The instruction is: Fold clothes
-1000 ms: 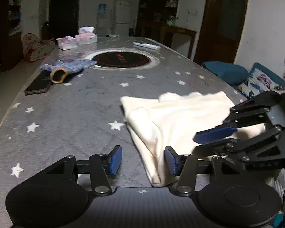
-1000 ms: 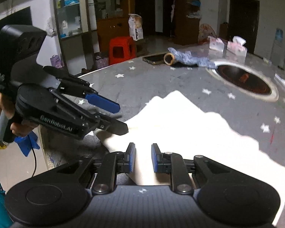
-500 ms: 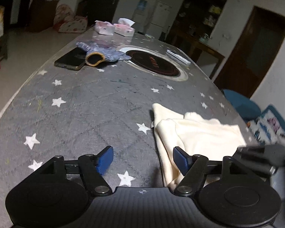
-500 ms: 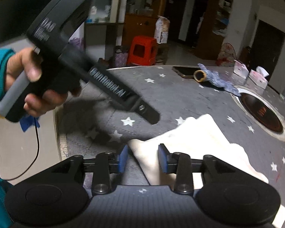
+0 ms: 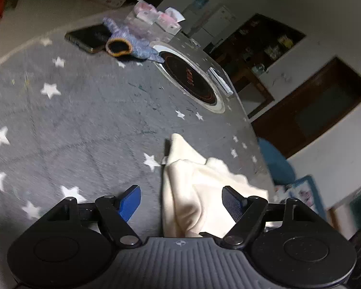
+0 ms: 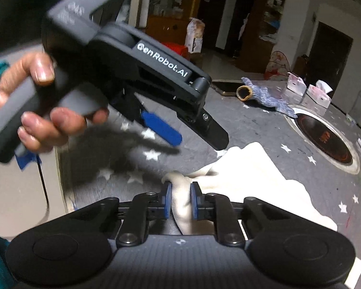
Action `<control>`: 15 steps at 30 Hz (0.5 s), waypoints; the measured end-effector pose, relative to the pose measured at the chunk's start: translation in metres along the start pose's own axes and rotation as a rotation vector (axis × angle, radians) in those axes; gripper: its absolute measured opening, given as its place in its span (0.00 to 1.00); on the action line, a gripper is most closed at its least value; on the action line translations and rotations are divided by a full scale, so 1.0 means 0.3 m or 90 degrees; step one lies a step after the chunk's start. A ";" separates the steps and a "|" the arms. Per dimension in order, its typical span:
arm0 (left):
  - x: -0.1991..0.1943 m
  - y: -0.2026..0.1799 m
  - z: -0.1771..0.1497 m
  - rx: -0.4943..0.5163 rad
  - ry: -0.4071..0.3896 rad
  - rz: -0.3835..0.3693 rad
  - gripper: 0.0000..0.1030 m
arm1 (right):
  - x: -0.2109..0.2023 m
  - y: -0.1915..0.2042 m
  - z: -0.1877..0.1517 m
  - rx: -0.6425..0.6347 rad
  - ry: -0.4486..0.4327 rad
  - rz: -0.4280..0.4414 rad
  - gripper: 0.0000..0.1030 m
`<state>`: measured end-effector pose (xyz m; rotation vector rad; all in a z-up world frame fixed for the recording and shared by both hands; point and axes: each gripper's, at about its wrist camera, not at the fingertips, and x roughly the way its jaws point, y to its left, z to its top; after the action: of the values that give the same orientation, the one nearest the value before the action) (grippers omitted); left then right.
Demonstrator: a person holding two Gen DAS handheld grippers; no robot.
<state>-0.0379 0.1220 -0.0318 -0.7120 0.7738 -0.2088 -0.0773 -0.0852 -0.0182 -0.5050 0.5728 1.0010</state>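
Observation:
A cream garment (image 5: 195,187) lies folded on the grey star-patterned table (image 5: 84,120), near its right edge. My left gripper (image 5: 180,202) is open wide and hovers tilted above the garment's near corner, with the cloth below the gap. In the right wrist view a hand (image 6: 36,110) holds the left gripper (image 6: 201,142) above the table, left of the garment (image 6: 264,183). My right gripper (image 6: 180,200) is shut on a bunched fold at the garment's near-left corner; its blue pads (image 6: 167,200) press the cloth from both sides.
A black phone (image 5: 89,37), a blue-grey knitted glove (image 5: 132,45) and two tissue boxes (image 5: 166,21) sit at the far end. A round built-in hob (image 5: 190,79) and a white remote (image 5: 220,79) lie mid-table. The table's left edge (image 6: 62,168) runs close by.
The left gripper lifted off the garment, swung left and tilted, its jaws wider apart. The right gripper moved to the garment's corner and narrowed onto a fold of cloth.

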 end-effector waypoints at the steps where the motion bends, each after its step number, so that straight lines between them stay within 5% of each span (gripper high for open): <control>1: 0.008 0.003 0.003 -0.015 0.004 -0.007 0.75 | -0.009 -0.011 0.003 0.012 -0.005 0.003 0.14; 15: 0.134 -0.005 0.009 -0.132 0.054 -0.052 0.75 | -0.118 -0.124 0.019 0.118 -0.064 0.021 0.13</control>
<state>-0.0073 0.1054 -0.0521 -0.9368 0.8560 -0.2352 -0.0582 -0.1206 0.0141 -0.2807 0.5790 0.9872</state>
